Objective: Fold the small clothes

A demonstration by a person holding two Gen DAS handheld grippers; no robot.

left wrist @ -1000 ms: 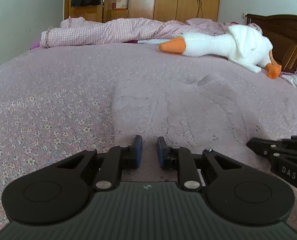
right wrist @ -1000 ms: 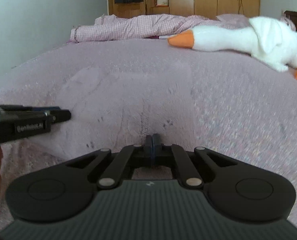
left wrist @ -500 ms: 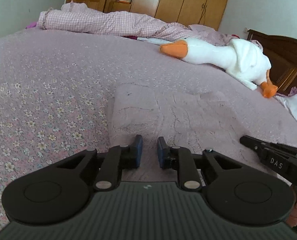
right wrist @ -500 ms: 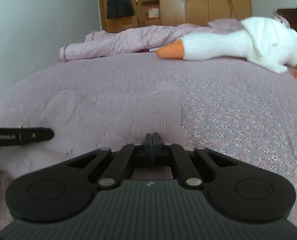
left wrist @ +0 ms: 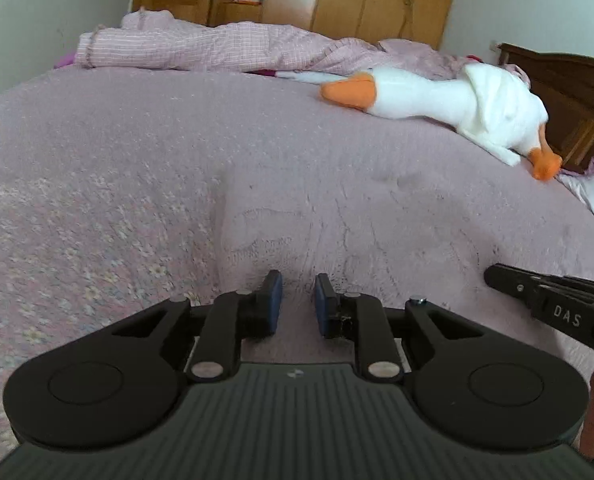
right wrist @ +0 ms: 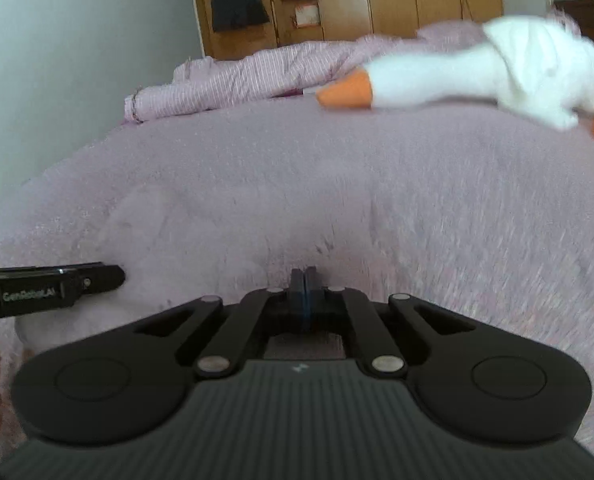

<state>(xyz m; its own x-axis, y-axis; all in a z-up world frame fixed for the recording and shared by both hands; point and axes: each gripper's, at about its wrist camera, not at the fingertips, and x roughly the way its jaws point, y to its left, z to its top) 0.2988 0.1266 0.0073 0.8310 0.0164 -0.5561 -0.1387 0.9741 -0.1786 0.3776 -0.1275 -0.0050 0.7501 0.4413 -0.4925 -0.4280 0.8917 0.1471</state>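
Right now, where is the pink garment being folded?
In the left wrist view the pink garment lies flat on the floral bedspread, directly ahead of the open left gripper, with the right gripper at its right edge.

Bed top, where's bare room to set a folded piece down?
Free: the floral bedspread left of the pale garment, and the stretch between garment and checked quilt. Crowded: the far right, where the goose toy lies, and around both tongs.
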